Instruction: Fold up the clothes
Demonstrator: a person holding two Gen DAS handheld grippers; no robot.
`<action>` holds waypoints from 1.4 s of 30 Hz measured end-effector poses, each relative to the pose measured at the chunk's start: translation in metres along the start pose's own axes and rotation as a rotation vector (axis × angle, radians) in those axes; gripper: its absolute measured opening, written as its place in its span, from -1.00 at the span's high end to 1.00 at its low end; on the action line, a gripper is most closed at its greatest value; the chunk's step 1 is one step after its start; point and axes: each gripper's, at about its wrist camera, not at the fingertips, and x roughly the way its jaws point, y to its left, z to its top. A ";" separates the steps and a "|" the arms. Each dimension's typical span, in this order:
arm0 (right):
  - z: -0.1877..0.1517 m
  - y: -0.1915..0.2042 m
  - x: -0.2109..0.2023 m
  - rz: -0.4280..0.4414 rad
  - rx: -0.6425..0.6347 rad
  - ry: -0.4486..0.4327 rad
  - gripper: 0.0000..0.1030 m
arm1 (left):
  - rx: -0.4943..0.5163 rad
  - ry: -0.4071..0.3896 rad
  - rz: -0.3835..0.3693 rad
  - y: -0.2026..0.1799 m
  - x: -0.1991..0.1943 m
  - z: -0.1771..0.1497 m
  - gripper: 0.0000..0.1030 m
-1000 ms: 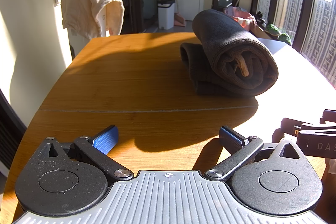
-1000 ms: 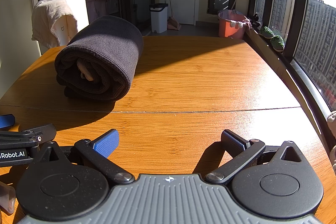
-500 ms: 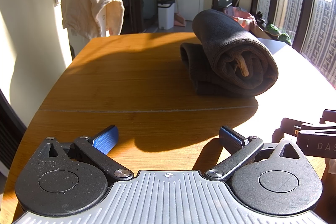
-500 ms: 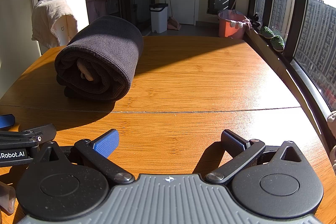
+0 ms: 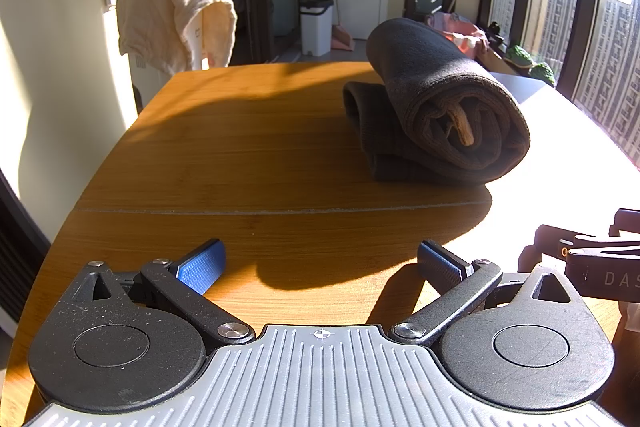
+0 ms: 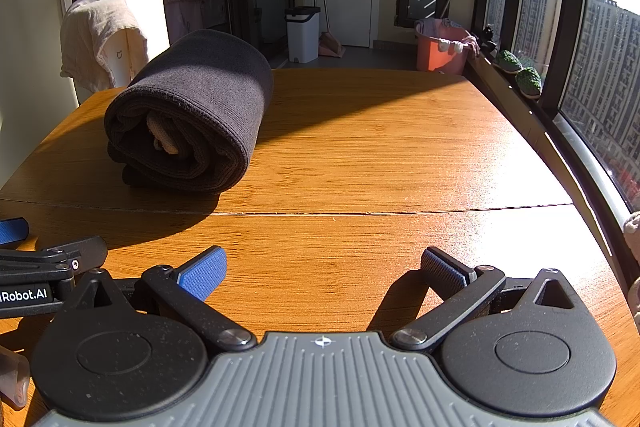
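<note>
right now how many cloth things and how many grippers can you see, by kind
dark rolled garment on the table: 1
cream cloth draped behind the table: 1
grippers, left gripper and right gripper, both open and empty: 2
total: 4

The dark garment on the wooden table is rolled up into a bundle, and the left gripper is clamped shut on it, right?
Not quite. The dark garment is rolled up on the wooden table, but the left gripper is open and holds nothing; it sits apart from the roll, as the left wrist view shows.
</note>
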 end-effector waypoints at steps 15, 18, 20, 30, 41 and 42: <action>0.000 0.001 0.000 0.000 0.000 0.000 -1.00 | 0.000 0.000 0.000 0.000 0.000 0.000 -1.00; 0.000 0.001 0.001 0.000 0.000 0.000 -1.00 | 0.000 0.000 0.000 0.000 0.000 0.000 -1.00; 0.000 0.001 0.001 0.000 0.000 0.000 -1.00 | 0.000 0.000 0.000 0.000 0.000 0.000 -1.00; 0.000 0.001 0.001 0.000 0.000 0.000 -1.00 | -0.001 0.000 0.000 0.000 0.001 0.000 -1.00; 0.000 0.001 0.001 0.000 0.000 0.000 -1.00 | 0.006 0.003 -0.010 0.001 0.000 0.000 -1.00; 0.000 0.001 0.001 0.000 0.000 0.000 -1.00 | 0.006 0.003 -0.010 0.001 0.000 0.000 -1.00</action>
